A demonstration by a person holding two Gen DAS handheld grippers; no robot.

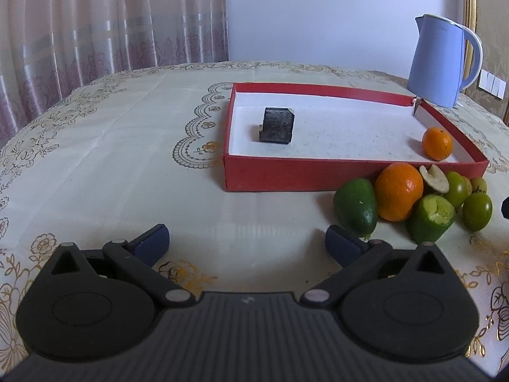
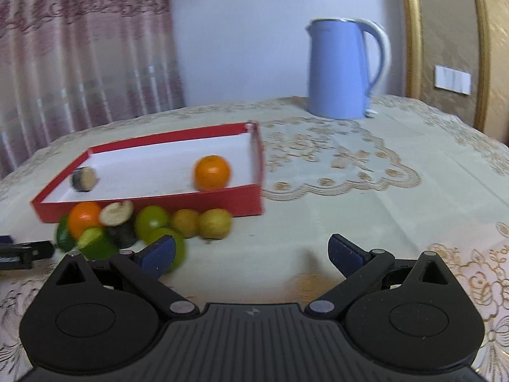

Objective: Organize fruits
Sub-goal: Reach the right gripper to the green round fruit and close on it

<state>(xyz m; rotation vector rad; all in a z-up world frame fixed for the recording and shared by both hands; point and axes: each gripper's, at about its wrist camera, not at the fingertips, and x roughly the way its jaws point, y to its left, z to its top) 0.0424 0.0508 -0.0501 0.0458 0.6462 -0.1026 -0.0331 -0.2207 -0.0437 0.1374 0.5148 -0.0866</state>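
My left gripper (image 1: 246, 242) is spread wide and empty above bare cloth (image 1: 127, 165); the fruit pile (image 1: 413, 200) lies just ahead to its right, against the red box (image 1: 273, 175). My right gripper (image 2: 251, 254) is also spread and empty, its left finger (image 2: 159, 251) at the nearest green fruit (image 2: 178, 248). One orange (image 2: 212, 172) sits inside the box. Open cloth lies right of the pile; the kettle (image 2: 340, 70) stands well behind.

- A home, probably a dining or living room.
- A table (image 1: 111, 159) wears a cream tablecloth with gold floral print.
- Pink patterned curtains (image 1: 95, 22) hang behind.
- A blue electric kettle (image 2: 342, 70) stands near a wall switch (image 2: 451, 79).
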